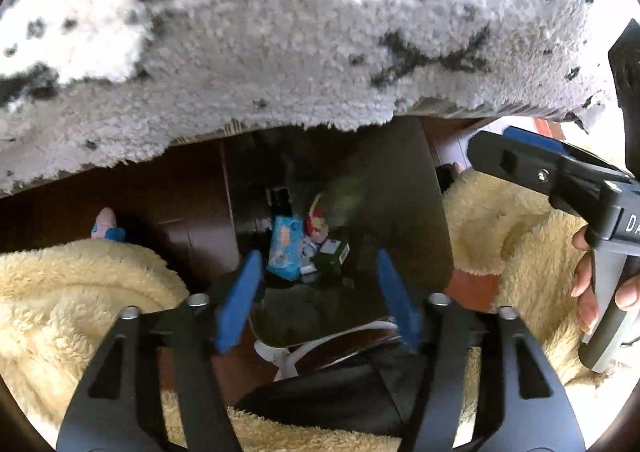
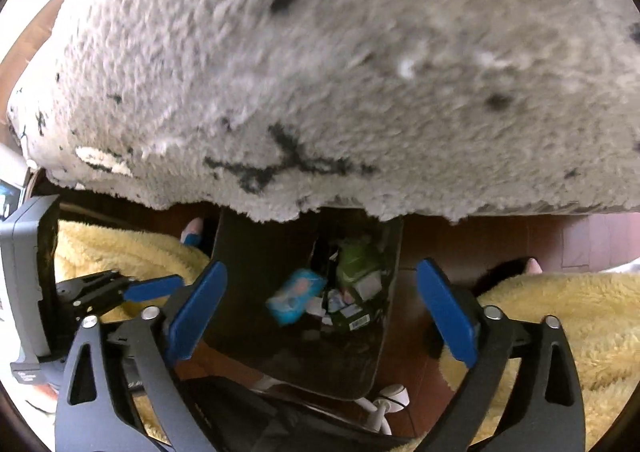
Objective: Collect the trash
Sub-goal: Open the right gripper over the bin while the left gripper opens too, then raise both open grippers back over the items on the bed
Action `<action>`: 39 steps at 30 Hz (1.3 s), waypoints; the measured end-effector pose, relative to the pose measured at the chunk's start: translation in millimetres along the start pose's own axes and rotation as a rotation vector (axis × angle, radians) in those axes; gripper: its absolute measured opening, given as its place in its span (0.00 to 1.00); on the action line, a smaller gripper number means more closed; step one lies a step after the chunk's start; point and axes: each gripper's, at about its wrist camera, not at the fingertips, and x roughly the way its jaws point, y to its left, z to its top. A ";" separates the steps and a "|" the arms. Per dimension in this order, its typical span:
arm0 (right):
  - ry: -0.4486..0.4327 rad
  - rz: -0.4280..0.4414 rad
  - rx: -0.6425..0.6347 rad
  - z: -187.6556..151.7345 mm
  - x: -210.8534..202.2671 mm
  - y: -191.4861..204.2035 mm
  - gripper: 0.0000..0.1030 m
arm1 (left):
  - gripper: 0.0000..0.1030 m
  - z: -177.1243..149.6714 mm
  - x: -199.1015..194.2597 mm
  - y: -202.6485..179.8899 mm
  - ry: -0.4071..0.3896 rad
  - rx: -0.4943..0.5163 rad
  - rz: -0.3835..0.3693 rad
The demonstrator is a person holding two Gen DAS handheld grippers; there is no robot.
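Note:
A dark bin [image 1: 400,191] [image 2: 256,252] stands on the floor below both grippers. Inside it lie a blue wipes packet [image 1: 284,248] [image 2: 294,294], a red and yellow wrapper [image 1: 318,223], a crumpled green wrapper [image 2: 356,260] and a dark green box [image 1: 334,256] [image 2: 352,316]. My left gripper [image 1: 316,264] points down over the bin, open, with nothing between its blue pads. My right gripper [image 2: 322,268] hangs over the same bin, open wide and empty. Each gripper also shows at the edge of the other's view: the right gripper [image 1: 500,147], held by a hand, and the left gripper [image 2: 132,288].
A shaggy grey rug [image 1: 280,51] [image 2: 320,71] with dark marks fills the upper half, its edge reaching the bin. The person's yellow fleece legs [image 1: 60,312] [image 2: 560,324] flank the bin, with a slippered foot [image 1: 106,226]. A white cable [image 2: 384,404] lies by the bin's near side.

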 end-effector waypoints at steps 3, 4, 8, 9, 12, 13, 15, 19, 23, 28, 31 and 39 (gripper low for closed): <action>-0.020 -0.008 0.017 0.5 -8.6 -3.7 0.97 | 0.76 1.5 -9.7 -2.8 -0.027 0.013 0.012; -0.028 -0.011 0.023 0.6 -12.0 -5.0 0.97 | 0.80 1.8 -13.8 -4.3 -0.038 0.020 0.016; -0.059 -0.013 0.030 1.4 -26.0 -8.7 0.97 | 0.88 4.4 -27.8 -6.7 -0.074 0.036 0.013; -0.064 -0.011 0.032 1.4 -28.5 -9.3 0.97 | 0.88 4.8 -32.3 -7.5 -0.083 0.037 0.012; -0.081 0.006 0.046 1.2 -38.1 -12.5 0.97 | 0.89 7.3 -46.5 -13.4 -0.113 0.043 0.013; -0.089 0.010 0.048 1.5 -42.2 -12.8 0.97 | 0.89 5.7 -50.9 -13.2 -0.121 0.044 0.013; -0.113 0.006 0.045 3.1 -52.9 -13.0 0.97 | 0.89 5.8 -62.9 -15.6 -0.142 0.047 0.011; -0.189 -0.024 0.023 10.3 -82.0 -10.6 0.97 | 0.89 8.9 -88.7 -21.0 -0.197 0.063 0.025; -0.262 -0.080 0.005 23.5 -112.5 -8.8 0.97 | 0.89 17.4 -119.3 -23.8 -0.270 0.066 0.045; -0.348 -0.142 -0.023 46.9 -147.2 -9.4 0.97 | 0.89 34.3 -152.8 -24.8 -0.354 0.079 0.089; -0.388 -0.179 -0.048 61.6 -161.9 -7.7 0.97 | 0.89 45.8 -166.8 -20.0 -0.392 0.071 0.106; -0.447 -0.236 -0.099 101.7 -180.7 0.8 0.97 | 0.89 80.3 -186.7 -4.6 -0.449 0.049 0.127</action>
